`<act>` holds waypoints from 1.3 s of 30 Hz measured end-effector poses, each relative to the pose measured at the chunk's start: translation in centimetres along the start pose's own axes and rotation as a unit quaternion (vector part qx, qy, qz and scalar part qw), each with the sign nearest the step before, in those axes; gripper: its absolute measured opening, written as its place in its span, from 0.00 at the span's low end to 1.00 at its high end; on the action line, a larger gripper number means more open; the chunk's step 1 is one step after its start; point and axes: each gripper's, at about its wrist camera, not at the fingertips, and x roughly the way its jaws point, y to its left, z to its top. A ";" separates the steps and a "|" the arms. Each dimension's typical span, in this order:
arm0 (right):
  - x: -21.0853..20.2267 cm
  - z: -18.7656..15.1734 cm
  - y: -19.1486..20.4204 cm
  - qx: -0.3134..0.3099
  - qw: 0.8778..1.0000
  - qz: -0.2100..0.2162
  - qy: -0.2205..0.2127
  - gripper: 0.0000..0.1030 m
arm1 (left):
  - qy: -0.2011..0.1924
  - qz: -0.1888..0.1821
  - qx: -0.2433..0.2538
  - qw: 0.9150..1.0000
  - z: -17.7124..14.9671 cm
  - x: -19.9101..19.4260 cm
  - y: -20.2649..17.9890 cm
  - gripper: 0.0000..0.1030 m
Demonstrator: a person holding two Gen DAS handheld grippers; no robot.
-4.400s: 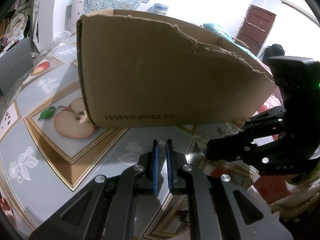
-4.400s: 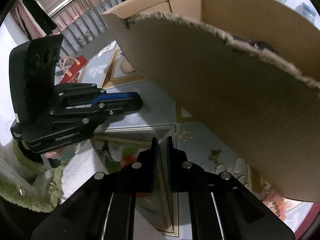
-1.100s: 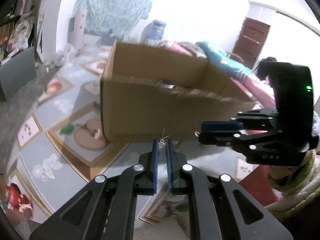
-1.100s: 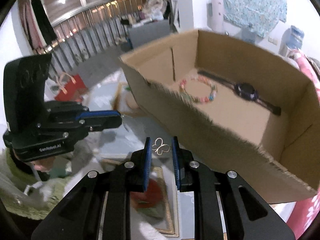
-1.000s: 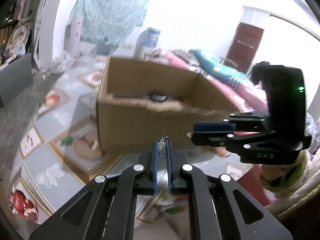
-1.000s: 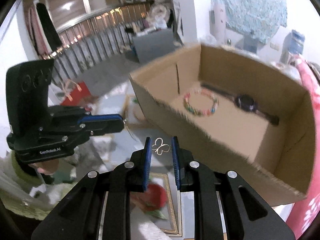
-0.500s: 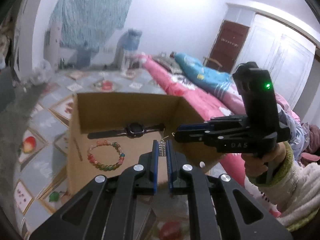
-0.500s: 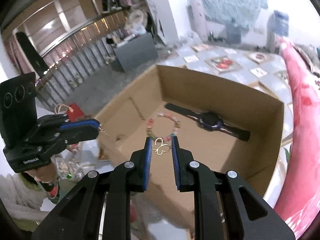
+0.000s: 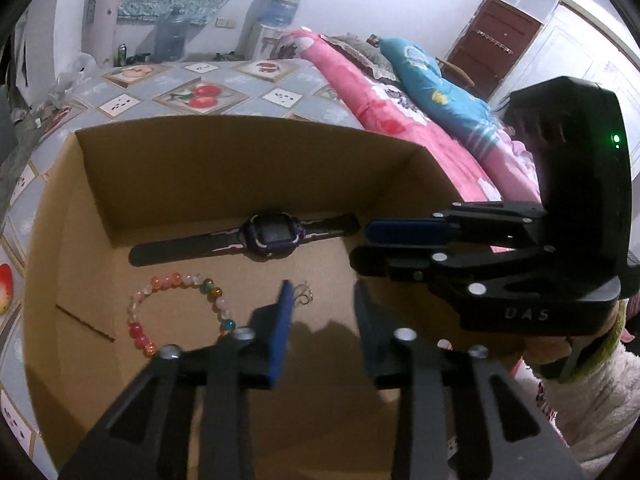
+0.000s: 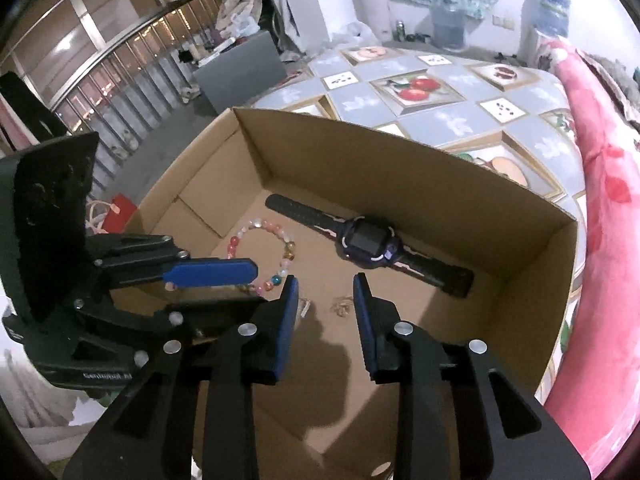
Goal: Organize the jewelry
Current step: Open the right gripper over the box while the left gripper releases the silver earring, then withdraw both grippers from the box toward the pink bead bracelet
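An open cardboard box (image 9: 248, 148) (image 10: 400, 168) holds a dark watch (image 9: 272, 234) (image 10: 368, 246) and a coloured bead bracelet (image 9: 180, 312) (image 10: 264, 256). My left gripper (image 9: 320, 312) is open above the box floor; a small silver earring (image 9: 302, 298) shows beside its left finger. My right gripper (image 10: 326, 304) is open above the box; a small gold butterfly piece (image 10: 342, 306) and the silver earring (image 10: 306, 308) lie on the box floor between its fingers. Each gripper shows in the other's view, the right (image 9: 404, 230) and the left (image 10: 212, 274).
The box stands on a fruit-patterned floor mat (image 9: 188, 92) (image 10: 420, 92). A pink and blue quilt (image 9: 400, 92) (image 10: 600, 200) lies to the right. Water bottles (image 9: 280, 4) stand by the far wall. A railing (image 10: 100, 80) and grey board (image 10: 240, 68) are at the left.
Both grippers moved from outside the box to above its inside and opened. The silver earring and the gold butterfly piece left the fingers and now lie in the box.
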 end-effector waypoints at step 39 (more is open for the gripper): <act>-2.1 -17.5 3.8 0.068 0.995 0.047 -0.064 0.34 | -0.069 0.046 0.110 0.990 -15.8 -3.0 -5.3 0.41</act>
